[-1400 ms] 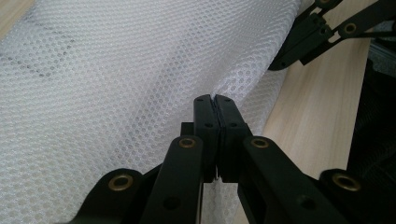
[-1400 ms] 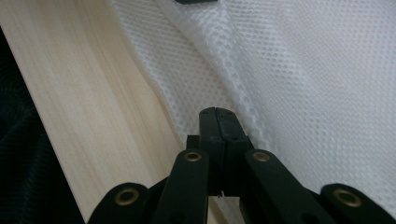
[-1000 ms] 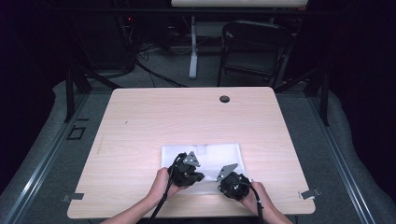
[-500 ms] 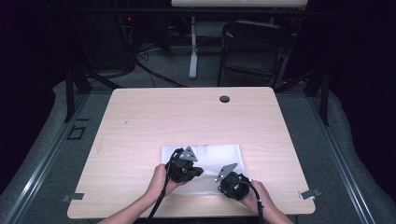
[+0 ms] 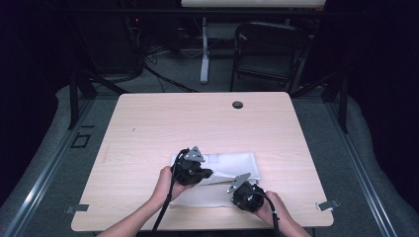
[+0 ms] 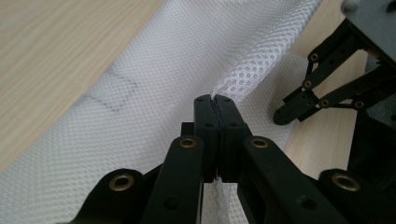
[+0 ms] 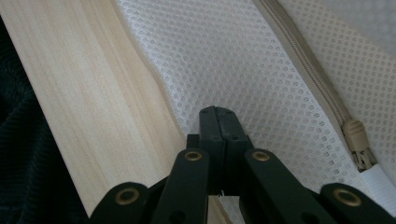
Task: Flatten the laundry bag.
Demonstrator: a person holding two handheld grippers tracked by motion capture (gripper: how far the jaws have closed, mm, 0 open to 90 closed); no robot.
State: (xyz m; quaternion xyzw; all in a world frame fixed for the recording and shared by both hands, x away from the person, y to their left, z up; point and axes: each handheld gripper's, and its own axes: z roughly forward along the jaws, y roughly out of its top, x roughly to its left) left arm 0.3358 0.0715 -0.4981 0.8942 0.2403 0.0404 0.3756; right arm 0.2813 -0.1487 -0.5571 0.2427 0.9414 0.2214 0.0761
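Pale wood-grain table [image 5: 148, 128] stands in a dark room, with a folding chair [image 5: 267, 54] and cables on the floor beyond its far edge. Near the person's edge lies a white mesh bag [image 5: 232, 165], flat and see-through; whether anything is inside it cannot be told.

The left gripper [image 6: 215, 100] has its jaws pressed together on a raised fold of the mesh bag [image 6: 154, 84], pinching the fabric so a ridge runs up and away from the tips. The right gripper [image 7: 217, 112] is likewise clamped on the mesh bag [image 7: 233, 60], at its border just beside the bare table [image 7: 88, 93].

The right gripper view brings out what the high view cannot: a beige zipper [image 7: 308, 65] running diagonally off to the right of the jaws, ending in a pull tab [image 7: 357, 140]. The left gripper view shows a faint stitched rectangle [image 6: 109, 91] on the mesh, left of the tips, and the other gripper's linkage [image 6: 322, 84] to the right.

From above, the left gripper [image 5: 190, 170] sits on the bag's left part and the right gripper [image 5: 247, 193] at its near edge, each gripped in a hand [image 5: 165, 185].
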